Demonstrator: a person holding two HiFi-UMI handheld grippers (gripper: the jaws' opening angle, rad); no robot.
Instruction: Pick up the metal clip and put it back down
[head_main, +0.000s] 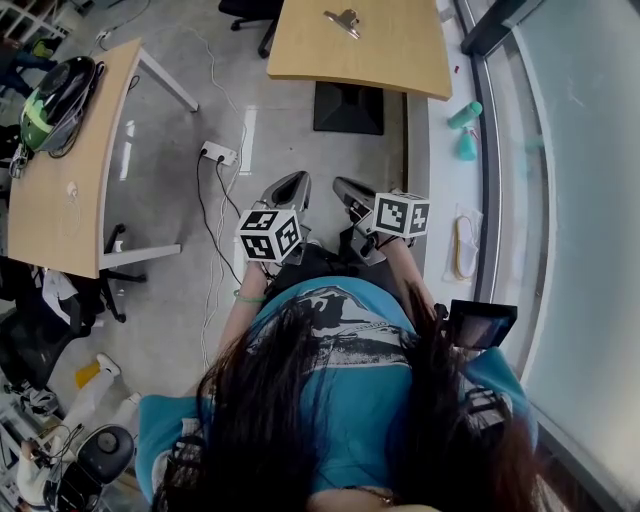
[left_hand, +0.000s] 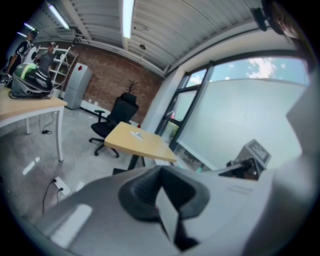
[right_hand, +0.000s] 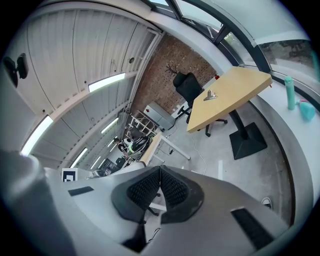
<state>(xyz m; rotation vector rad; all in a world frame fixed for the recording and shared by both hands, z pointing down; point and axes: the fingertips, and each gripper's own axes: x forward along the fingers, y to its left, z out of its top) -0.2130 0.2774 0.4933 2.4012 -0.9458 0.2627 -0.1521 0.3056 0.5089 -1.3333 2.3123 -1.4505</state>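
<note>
Where the wooden table (head_main: 390, 55) stands ahead of the person, both tools are held well short of it. The left gripper (head_main: 293, 182) and the right gripper (head_main: 347, 186) are each seen with jaws pressed together on nothing. The metal clip (head_main: 343, 20) is seen lying on the table's far part.

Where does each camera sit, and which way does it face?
Head view: on the person's head, facing steeply down; shows hair, teal shirt, left claw, right claw.
Left gripper view: on the left claw, facing forward past its jaws.
Right gripper view: on the right claw, likewise.
All three share the wooden table with the metal clip.
</note>
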